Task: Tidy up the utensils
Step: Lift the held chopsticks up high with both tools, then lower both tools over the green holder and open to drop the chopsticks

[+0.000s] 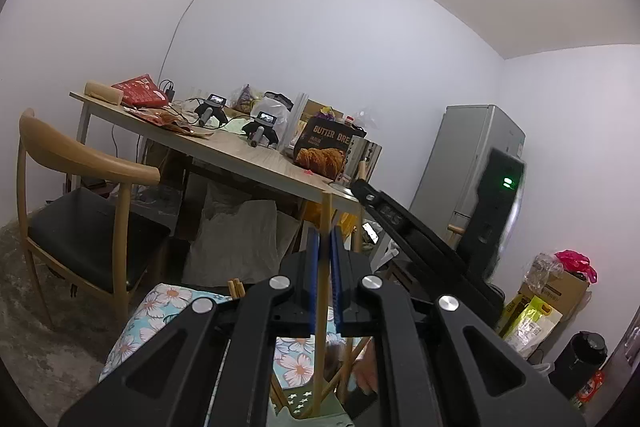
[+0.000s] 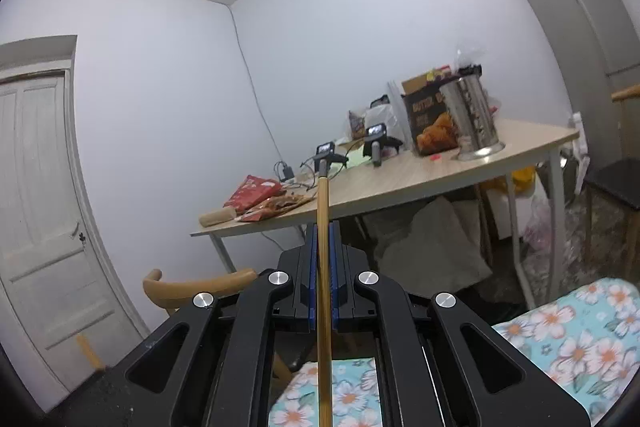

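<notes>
Left claw (image 1: pixel 323 239) is clamped right down on a pale wooden chopstick (image 1: pixel 322 291), which stands pretty much upright between the blue pads (image 1: pixel 311 267); its lower end drops toward a green holder (image 1: pixel 304 413) with more sticks in it, over the floral cloth (image 1: pixel 160 311). Right claw (image 2: pixel 324 239) is pinched shut too, gripping a darker golden chopstick (image 2: pixel 323 267) with a grey tip that also points up. Further back, the cluttered worktop (image 2: pixel 400 179) carries a steel utensil canister (image 2: pixel 474 119) near its right end, beside a butter bread box (image 2: pixel 428 123).

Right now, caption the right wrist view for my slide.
Right gripper shut on a chopstick, table beyond.
</notes>
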Motion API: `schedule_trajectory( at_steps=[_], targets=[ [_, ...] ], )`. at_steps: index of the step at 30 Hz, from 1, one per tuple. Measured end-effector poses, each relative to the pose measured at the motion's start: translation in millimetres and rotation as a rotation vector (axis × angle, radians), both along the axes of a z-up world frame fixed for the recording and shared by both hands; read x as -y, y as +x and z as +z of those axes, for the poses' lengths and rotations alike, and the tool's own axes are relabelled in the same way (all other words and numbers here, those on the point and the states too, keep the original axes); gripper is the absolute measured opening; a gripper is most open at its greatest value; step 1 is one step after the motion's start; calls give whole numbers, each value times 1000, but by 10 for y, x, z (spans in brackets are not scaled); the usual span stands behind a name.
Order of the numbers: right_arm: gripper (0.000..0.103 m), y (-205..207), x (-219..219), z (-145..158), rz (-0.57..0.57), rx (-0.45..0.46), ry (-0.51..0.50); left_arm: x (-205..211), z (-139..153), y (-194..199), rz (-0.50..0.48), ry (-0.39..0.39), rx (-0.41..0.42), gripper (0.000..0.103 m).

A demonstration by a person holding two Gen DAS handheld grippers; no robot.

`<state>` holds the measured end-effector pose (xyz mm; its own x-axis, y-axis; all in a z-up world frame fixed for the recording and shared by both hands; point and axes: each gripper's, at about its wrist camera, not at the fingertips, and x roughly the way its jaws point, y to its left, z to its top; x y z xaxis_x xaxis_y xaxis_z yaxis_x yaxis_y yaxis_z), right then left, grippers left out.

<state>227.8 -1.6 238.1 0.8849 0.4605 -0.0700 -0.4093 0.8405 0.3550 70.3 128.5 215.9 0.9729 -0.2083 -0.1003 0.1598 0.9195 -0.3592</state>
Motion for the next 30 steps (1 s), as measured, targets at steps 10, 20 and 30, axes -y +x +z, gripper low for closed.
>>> schedule_trajectory(
  at_steps=[10,20,30],
  targets=[
    [4,-178,-118,-216,-3,5,-114,-109,55,-74,18,-21,21,5],
    [4,-378,-75,-411,74,-21,-227,-139,44,-34,-6,-34,-6,5],
    [6,-496,30,-691,113,-97,-323,172,-149,221,-79,89,-182,5]
  ],
)
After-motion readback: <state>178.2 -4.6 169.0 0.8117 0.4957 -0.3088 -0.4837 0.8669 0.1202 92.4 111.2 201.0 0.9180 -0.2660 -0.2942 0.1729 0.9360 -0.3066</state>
